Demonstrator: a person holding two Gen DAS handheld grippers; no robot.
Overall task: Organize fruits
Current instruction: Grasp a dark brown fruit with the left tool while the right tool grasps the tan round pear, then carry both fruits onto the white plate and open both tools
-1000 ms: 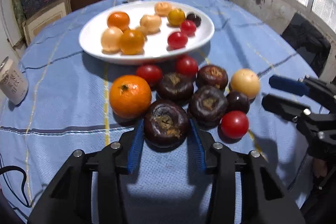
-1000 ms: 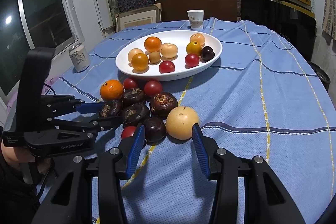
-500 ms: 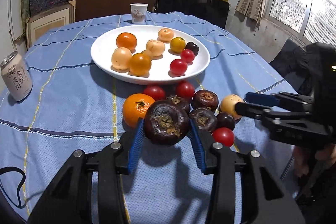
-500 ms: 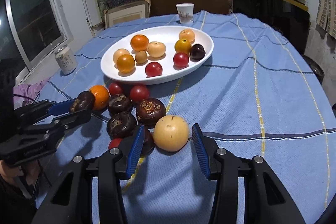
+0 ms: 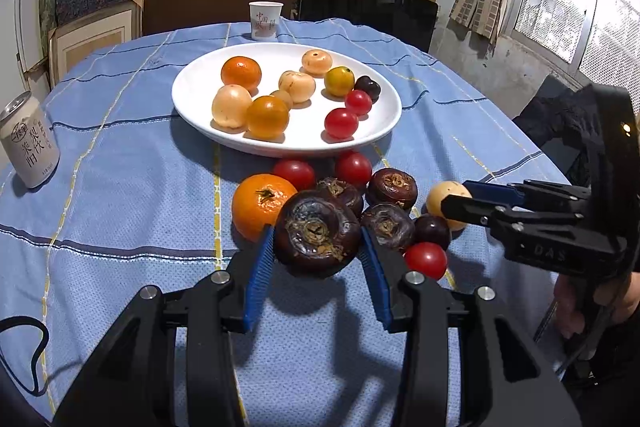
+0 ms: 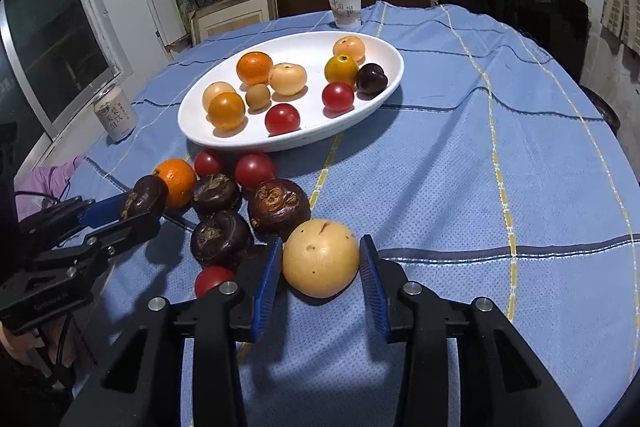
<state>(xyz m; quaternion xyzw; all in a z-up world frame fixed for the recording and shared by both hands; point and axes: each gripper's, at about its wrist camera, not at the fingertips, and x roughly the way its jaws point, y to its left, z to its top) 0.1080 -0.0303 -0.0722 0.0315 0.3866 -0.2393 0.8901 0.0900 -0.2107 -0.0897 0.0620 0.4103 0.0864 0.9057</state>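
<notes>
On the far left, a drink can (image 5: 29, 143) stands upright on the blue tablecloth (image 5: 120, 219), well apart from the fruit. Next comes the white plate (image 5: 192, 95), which carries oranges, pale round fruits, two red tomatoes and a dark plum. A paper cup (image 5: 265, 20) stands behind it at the far edge of the table.

In front of the plate lies a loose cluster on the cloth. At its left sits an orange (image 5: 262, 205). Just beside it, my left gripper (image 5: 316, 259) grips a dark wrinkled fruit (image 5: 318, 233) between its blue pads, one pad pressing on each side. In the right camera this fruit looks raised off the cloth, with its shadow below it.

Further right lie three more dark wrinkled fruits, two red tomatoes near the plate rim, a small dark plum (image 5: 432, 230) and a red tomato (image 5: 426, 259) at the near side.

At the right end of the cluster is a yellow round fruit (image 6: 320, 258), resting on the cloth. My right gripper (image 6: 320, 279) has it between its pads and its jaws are closing. The left pad is at the fruit's skin, while a slim gap shows at the right pad, so I do not have it gripped yet.
</notes>
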